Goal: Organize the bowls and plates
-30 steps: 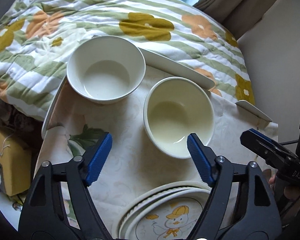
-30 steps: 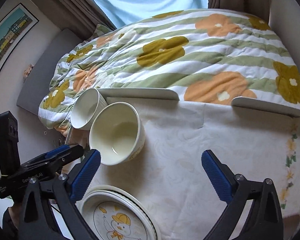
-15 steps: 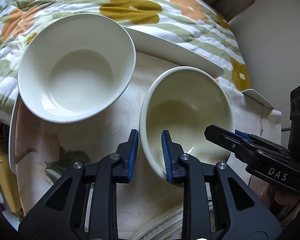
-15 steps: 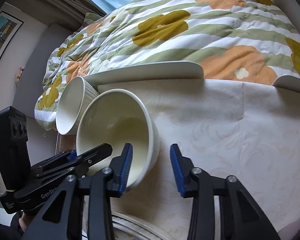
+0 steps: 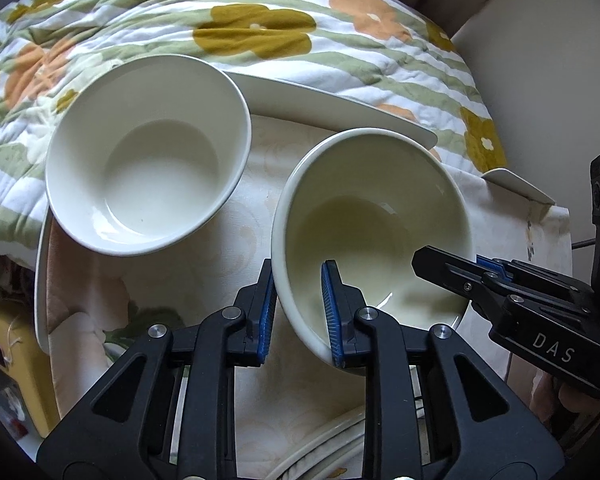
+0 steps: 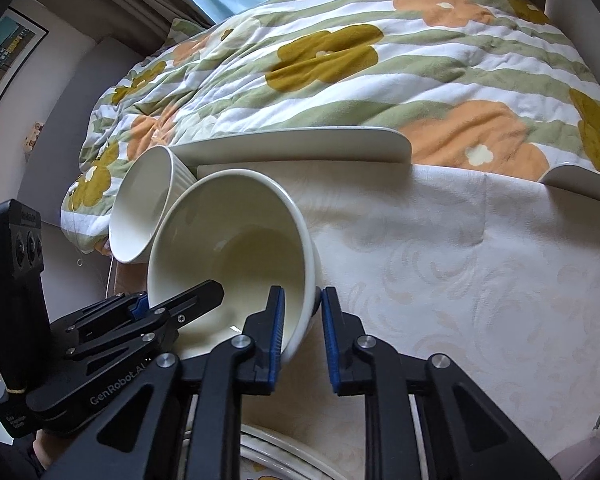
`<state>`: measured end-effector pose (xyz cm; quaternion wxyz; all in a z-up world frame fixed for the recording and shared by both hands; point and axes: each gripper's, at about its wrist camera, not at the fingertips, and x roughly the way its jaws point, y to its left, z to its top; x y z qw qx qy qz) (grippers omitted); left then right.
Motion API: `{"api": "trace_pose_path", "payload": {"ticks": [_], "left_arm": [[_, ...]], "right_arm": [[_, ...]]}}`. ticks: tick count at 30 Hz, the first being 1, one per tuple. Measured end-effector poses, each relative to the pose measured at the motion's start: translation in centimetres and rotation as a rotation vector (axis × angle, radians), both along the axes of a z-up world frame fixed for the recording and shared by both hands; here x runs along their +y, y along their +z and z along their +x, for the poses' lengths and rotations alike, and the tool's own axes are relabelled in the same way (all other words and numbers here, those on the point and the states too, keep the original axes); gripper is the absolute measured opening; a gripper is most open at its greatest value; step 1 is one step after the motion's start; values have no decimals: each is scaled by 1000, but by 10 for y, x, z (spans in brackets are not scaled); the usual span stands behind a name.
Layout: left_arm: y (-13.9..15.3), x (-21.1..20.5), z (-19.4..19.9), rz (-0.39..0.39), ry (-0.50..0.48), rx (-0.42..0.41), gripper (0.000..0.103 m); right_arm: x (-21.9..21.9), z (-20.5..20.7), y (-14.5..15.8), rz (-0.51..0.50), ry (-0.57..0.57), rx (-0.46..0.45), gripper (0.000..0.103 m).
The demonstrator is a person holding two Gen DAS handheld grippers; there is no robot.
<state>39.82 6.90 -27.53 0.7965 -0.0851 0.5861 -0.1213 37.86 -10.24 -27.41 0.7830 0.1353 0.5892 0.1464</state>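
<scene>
Both grippers (image 5: 298, 312) (image 6: 302, 334) pinch the cream bowl's (image 5: 380, 208) rim; only right view shows the framed picture (image 6: 4, 60).

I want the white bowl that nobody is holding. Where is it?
In the left wrist view, the free white bowl sits upper left on the tablecloth, by the flowery quilt and left of the held cream bowl.

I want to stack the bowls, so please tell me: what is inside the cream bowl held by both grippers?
The cream bowl looks empty, a bare glazed bottom. One finger of each gripper reaches inside, hiding part of the near wall.
</scene>
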Motion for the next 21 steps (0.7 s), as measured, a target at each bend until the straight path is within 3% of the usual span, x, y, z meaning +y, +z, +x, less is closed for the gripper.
{"api": "trace_pose_path", "payload": {"ticks": [12, 21], "left_arm": [[80, -45, -39, 17, -41, -135, 20], [121, -127, -106, 24, -86, -196, 20]], "right_arm": [[-42, -46, 66, 38, -39, -124, 17], [-115, -116, 101, 42, -77, -184, 17]]}}
